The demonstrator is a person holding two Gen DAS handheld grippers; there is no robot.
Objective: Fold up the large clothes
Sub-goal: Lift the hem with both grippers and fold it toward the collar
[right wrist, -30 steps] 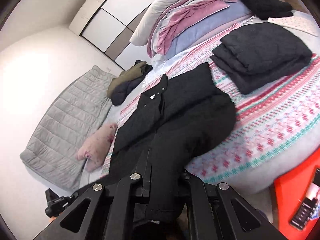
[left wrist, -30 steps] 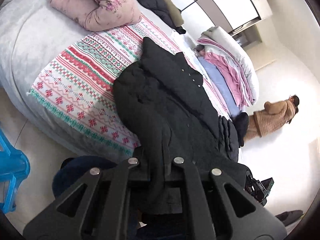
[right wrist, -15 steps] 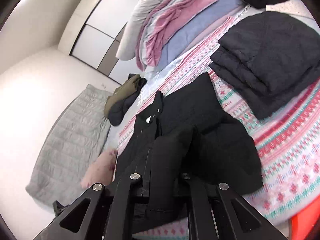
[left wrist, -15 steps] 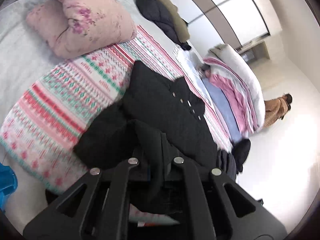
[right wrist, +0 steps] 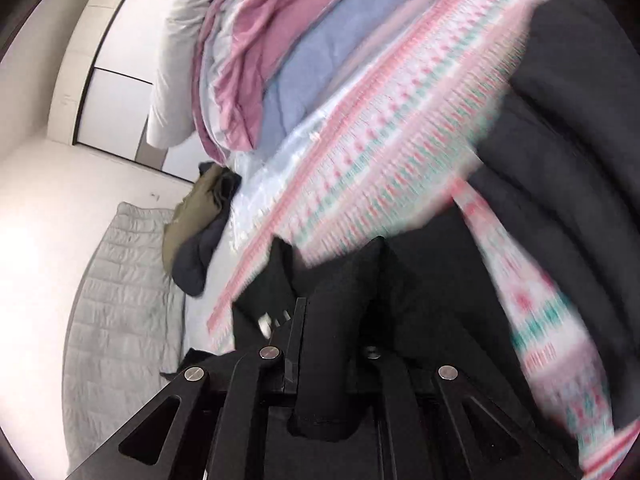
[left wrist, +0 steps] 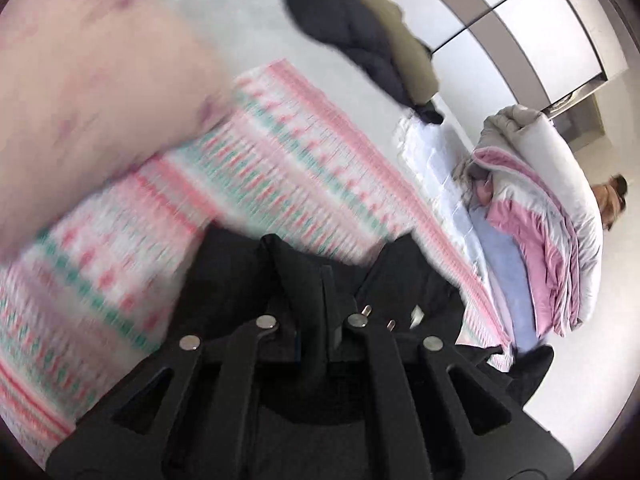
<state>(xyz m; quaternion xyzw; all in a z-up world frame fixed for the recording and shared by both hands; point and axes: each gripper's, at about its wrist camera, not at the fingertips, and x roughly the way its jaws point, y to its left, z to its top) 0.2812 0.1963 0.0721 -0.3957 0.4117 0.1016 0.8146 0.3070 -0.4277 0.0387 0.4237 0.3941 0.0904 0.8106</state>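
You've carried the black coat's (left wrist: 240, 280) hem up toward its collar; both the left gripper (left wrist: 312, 312) and right gripper (right wrist: 332, 320) stay clenched on fabric, fold nearly closed.

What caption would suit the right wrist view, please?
Right gripper clamps the black coat over the patterned blanket.

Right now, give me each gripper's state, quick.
Left gripper: shut on the black coat.
Right gripper: shut on the black coat.

Support: bed (left wrist: 248, 32), grey cover.
On it: patterned blanket (left wrist: 256, 184), pink pillow (left wrist: 92, 92), black coat (right wrist: 420, 280), folded quilts (right wrist: 256, 60).
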